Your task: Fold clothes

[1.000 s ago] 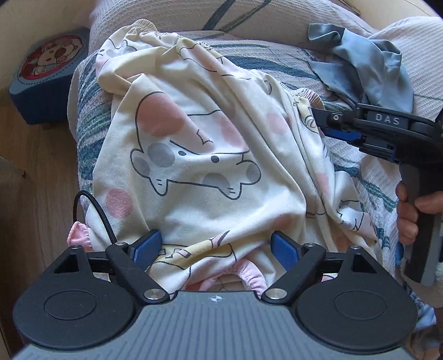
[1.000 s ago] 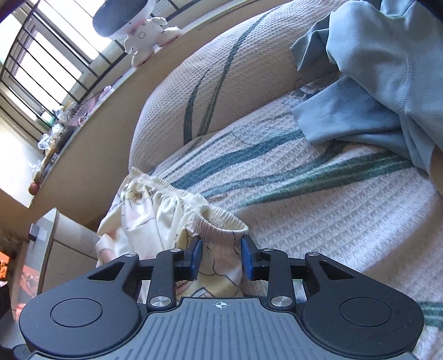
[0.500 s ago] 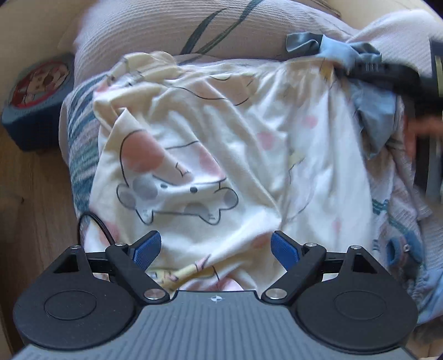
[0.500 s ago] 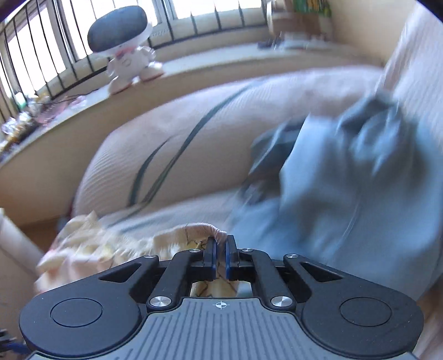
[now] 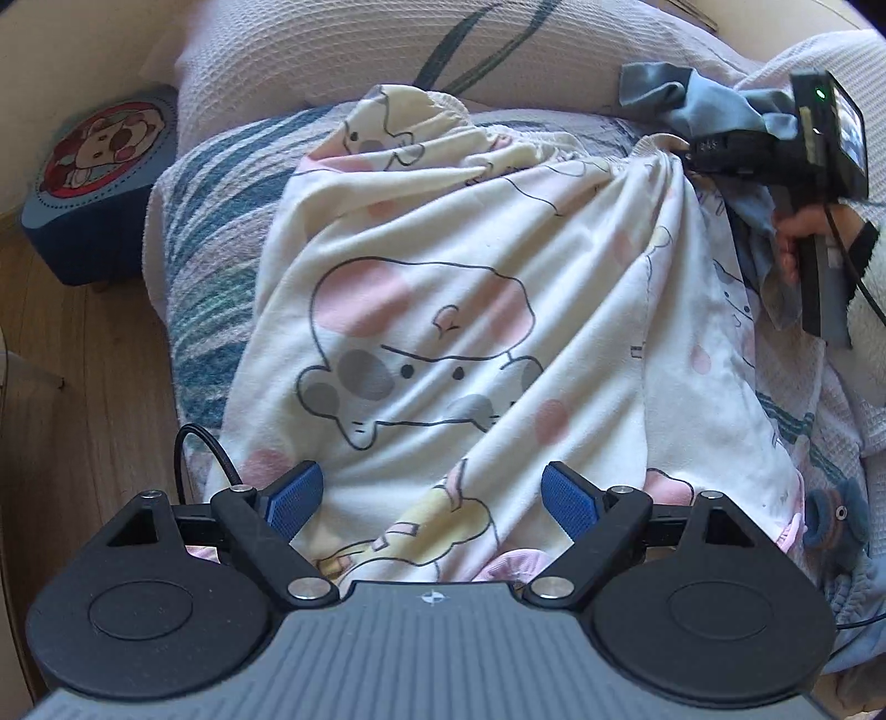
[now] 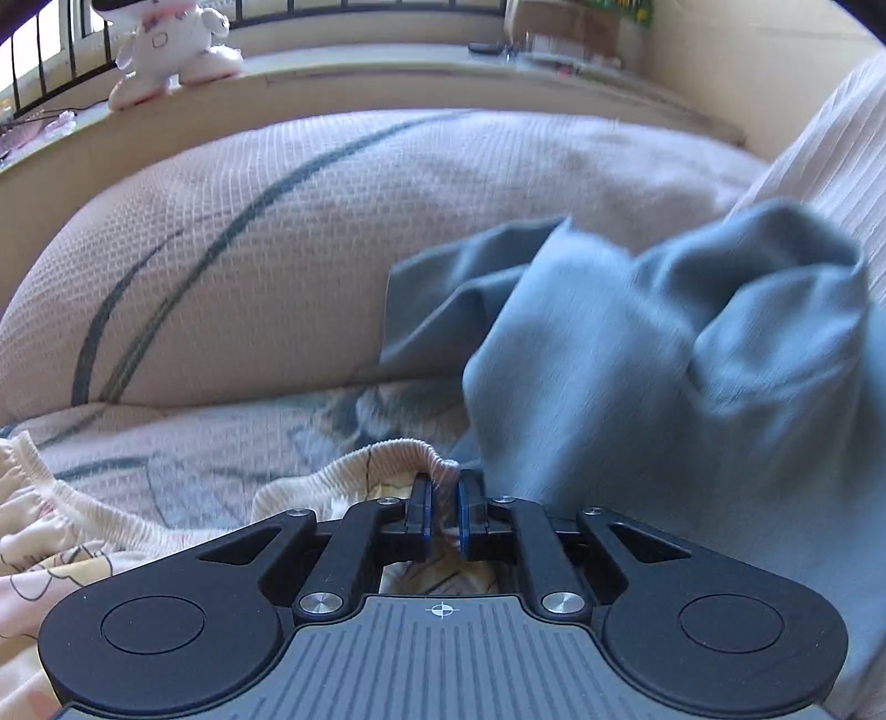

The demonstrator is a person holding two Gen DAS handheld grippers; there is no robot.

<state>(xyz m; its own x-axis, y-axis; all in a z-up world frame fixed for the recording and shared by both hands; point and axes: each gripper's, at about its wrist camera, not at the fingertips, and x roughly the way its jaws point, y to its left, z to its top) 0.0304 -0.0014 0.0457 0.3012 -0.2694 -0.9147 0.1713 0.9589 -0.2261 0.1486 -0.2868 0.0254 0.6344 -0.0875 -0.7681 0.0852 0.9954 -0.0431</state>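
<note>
Cream pyjama trousers (image 5: 454,310) with cartoon animal prints and pink cuffs lie spread over a striped sofa seat. My left gripper (image 5: 432,501) is open, its blue pads on either side of the trouser leg near the pink cuff (image 5: 509,565). My right gripper (image 6: 443,507) is shut on the elastic waistband (image 6: 398,451) and holds it pulled out toward the back right, next to a grey-blue garment (image 6: 664,354). In the left wrist view the right gripper (image 5: 684,155) shows at the waistband corner.
A grey-blue garment (image 5: 698,105) lies crumpled at the sofa's back right. A waffle-weave back cushion (image 6: 277,232) rises behind. A blue stool with a cartoon top (image 5: 94,166) stands on the wooden floor at left. A plush toy (image 6: 166,39) sits on the windowsill.
My right gripper closed on the waistband and pulled it back and to the right, stretching the trousers flatter. The left gripper stayed open over the leg end.
</note>
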